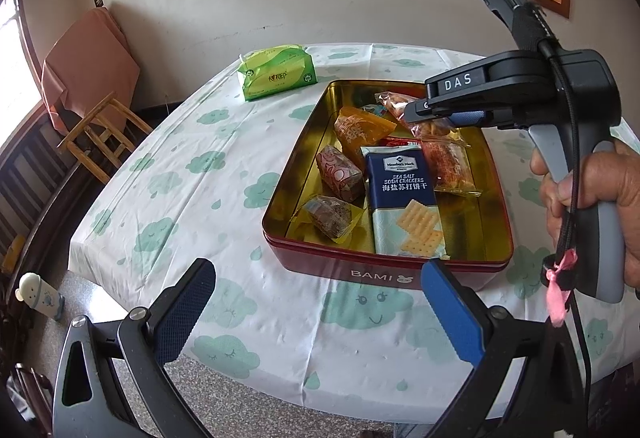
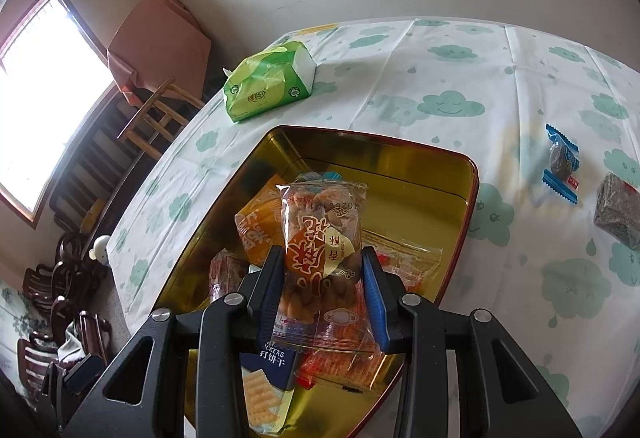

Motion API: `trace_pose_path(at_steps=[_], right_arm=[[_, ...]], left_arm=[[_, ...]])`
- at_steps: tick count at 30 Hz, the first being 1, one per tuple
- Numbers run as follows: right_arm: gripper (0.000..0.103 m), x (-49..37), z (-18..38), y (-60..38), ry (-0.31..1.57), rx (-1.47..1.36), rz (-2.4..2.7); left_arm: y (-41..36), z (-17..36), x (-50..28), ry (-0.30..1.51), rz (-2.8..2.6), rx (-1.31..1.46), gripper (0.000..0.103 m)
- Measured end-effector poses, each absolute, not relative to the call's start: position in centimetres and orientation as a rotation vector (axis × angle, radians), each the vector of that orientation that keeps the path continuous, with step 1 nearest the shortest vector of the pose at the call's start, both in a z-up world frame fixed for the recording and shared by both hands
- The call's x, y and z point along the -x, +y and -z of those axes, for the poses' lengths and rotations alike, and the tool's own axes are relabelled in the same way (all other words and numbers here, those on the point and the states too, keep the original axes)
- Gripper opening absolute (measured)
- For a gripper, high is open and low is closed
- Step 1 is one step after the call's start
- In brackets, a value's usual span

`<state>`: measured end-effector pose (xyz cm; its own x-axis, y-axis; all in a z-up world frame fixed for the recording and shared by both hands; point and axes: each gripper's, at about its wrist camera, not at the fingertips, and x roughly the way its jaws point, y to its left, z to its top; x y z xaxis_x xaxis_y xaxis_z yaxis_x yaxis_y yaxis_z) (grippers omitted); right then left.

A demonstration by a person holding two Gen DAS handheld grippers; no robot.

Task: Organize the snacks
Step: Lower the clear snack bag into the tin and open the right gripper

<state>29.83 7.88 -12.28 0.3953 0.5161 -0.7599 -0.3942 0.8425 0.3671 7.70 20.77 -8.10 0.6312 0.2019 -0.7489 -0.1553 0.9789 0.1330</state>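
A red tin with a gold inside (image 1: 280, 205) (image 2: 432, 173) sits on the cloud-print table. It holds several wrapped snacks, among them a blue soda cracker pack (image 1: 404, 193) and an orange packet (image 1: 360, 131). My right gripper (image 2: 323, 264) (image 1: 416, 109) is shut on a clear orange-printed snack bag (image 2: 320, 234) and holds it above the tin. My left gripper (image 1: 320, 314) is open and empty, near the table's front edge, short of the tin. A blue-wrapped snack (image 2: 562, 163) and a dark wrapped snack (image 2: 618, 211) lie on the table to the right of the tin.
A green tissue pack (image 1: 278, 75) (image 2: 268, 85) lies on the table behind the tin. A wooden chair (image 1: 100, 133) and a cloth-covered piece of furniture (image 1: 88, 57) stand at the left by the wall. The table's front edge drops to a speckled floor.
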Motion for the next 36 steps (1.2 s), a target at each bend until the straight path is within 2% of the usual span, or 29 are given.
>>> trace_pose_path(at_steps=[36], right_arm=[[0.04, -29.5, 12.9, 9.0, 1.01, -0.11, -0.573]], left_arm=[[21.5, 8.7, -7.6, 0.878, -0.206, -0.048, 0.102]])
